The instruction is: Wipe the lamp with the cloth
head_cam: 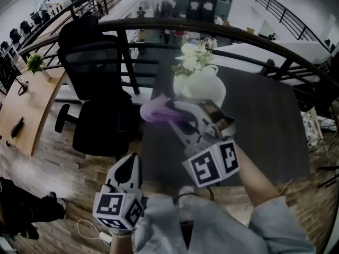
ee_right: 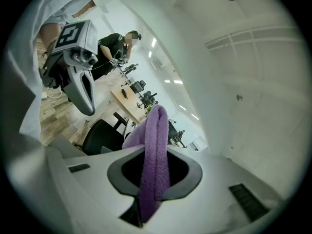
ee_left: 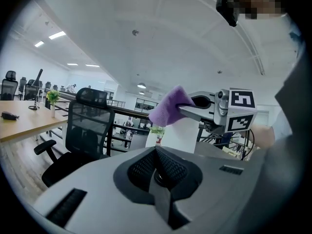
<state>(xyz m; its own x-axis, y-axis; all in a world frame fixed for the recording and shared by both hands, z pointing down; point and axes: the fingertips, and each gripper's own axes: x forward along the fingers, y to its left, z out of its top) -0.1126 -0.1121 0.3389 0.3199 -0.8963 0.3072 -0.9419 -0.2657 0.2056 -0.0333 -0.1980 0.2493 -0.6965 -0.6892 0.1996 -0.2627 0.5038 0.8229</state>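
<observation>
Right gripper [ee_right: 148, 199] clamped on the purple cloth [ee_right: 155, 150], cloth just beside the white lamp [head_cam: 205, 87] at its left side, contact not discernible, lamp base hidden behind that gripper, lamp on dark tabletop [head_cam: 265, 126], left gripper [ee_left: 158, 182] closed on nothing, low, well apart.

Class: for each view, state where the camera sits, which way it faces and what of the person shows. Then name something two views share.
Head view: on the head, looking down at the table and lamp; left gripper, right gripper and a forearm show.
Left gripper view: on the left gripper, facing a chair; its shut, empty jaws show.
Right gripper view: on the right gripper, tilted up at the ceiling; its jaws, shut on the cloth, show.
Shared: all show the cloth.
</observation>
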